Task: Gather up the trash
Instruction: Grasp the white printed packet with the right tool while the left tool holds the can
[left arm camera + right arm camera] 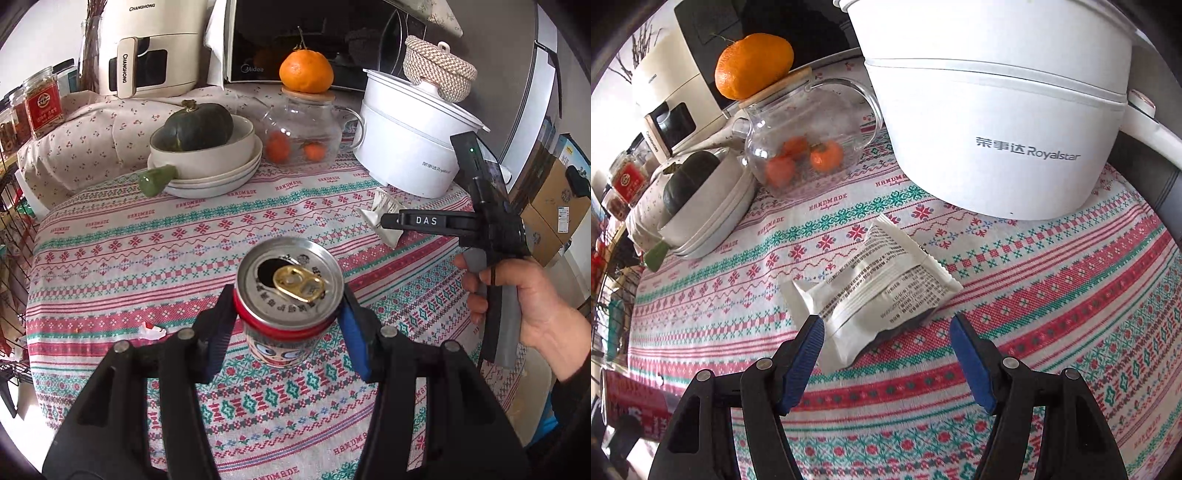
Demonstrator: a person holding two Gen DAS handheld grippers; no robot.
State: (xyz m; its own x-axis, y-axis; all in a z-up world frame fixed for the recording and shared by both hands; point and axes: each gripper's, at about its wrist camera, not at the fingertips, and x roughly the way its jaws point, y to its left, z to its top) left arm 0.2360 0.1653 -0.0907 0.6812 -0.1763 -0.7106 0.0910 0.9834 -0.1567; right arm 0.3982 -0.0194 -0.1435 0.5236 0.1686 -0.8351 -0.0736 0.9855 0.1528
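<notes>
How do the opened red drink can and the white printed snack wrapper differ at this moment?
The opened red drink can stands upright, clamped between the left gripper pads; the white printed snack wrapper lies flat and crumpled, ungripped, before the open right gripper. The can is rigid metal, the wrapper soft film. Both are over the patterned tablecloth.

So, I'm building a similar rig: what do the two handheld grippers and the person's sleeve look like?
Both grippers, left and right, have black plastic linkage arms with silver pivot pins and ribbed blue finger pads. The right one carries white "DAS" lettering, a grey handle and a green light. The sleeve is dark.
</notes>
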